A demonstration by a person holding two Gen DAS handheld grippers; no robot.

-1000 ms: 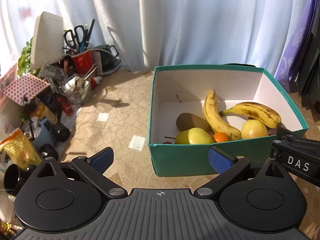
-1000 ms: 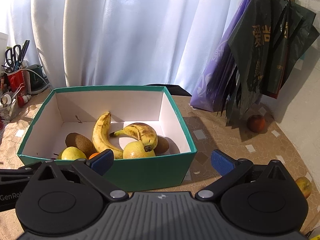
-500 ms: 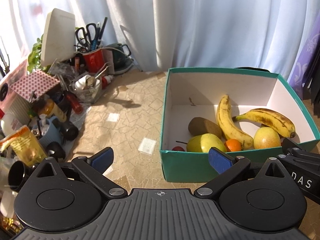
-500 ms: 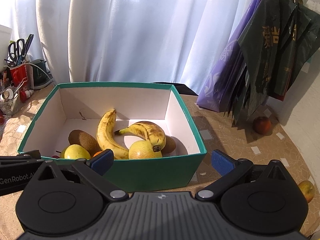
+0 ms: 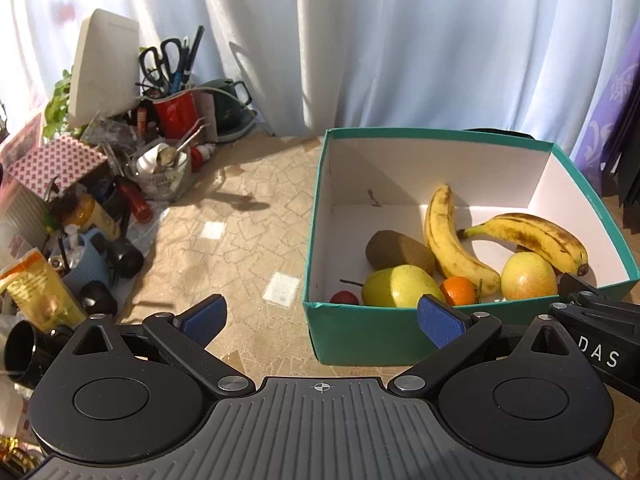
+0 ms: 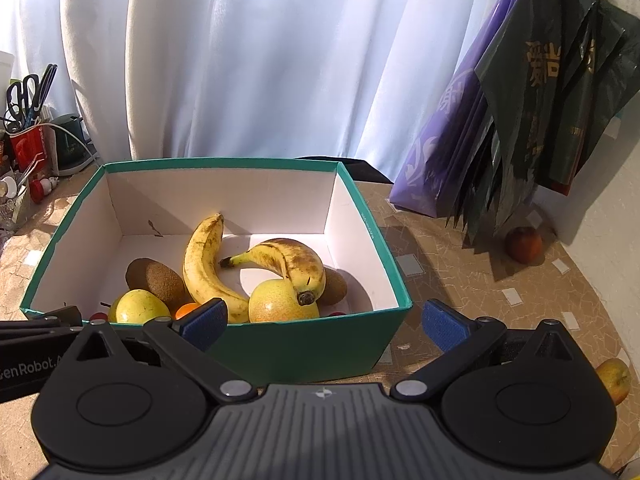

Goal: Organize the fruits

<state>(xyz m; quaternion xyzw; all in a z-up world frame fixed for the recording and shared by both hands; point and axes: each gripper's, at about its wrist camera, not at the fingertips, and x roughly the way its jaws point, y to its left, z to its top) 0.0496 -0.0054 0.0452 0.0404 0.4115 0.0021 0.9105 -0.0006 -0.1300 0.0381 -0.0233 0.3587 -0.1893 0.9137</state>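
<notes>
A teal box (image 5: pixel 360 340) (image 6: pixel 312 344) with white inside holds two bananas (image 5: pixel 448 240) (image 6: pixel 204 256), kiwis (image 5: pixel 396 250), a yellow-green pear (image 5: pixel 396 288), a yellow apple (image 5: pixel 528 276) (image 6: pixel 276 300), a small orange (image 5: pixel 458 290) and a red cherry (image 5: pixel 344 297). My left gripper (image 5: pixel 320 316) is open and empty, in front of the box's left corner. My right gripper (image 6: pixel 320 320) is open and empty, in front of the box's right part. A red fruit (image 6: pixel 524 244) and a yellow-red fruit (image 6: pixel 618 378) lie on the table right of the box.
Clutter fills the left: a red cup with scissors (image 5: pixel 172 108), a glass bowl (image 5: pixel 162 168), bottles, a blue mug (image 5: pixel 86 258). Purple and dark bags (image 6: pixel 532 120) hang at the right. White curtain behind. The right gripper's body (image 5: pixel 596 328) shows beside the box.
Both grippers have drawn back and risen slightly from the box. The left view has shifted left, so the box sits further right in it. Both stay open.
</notes>
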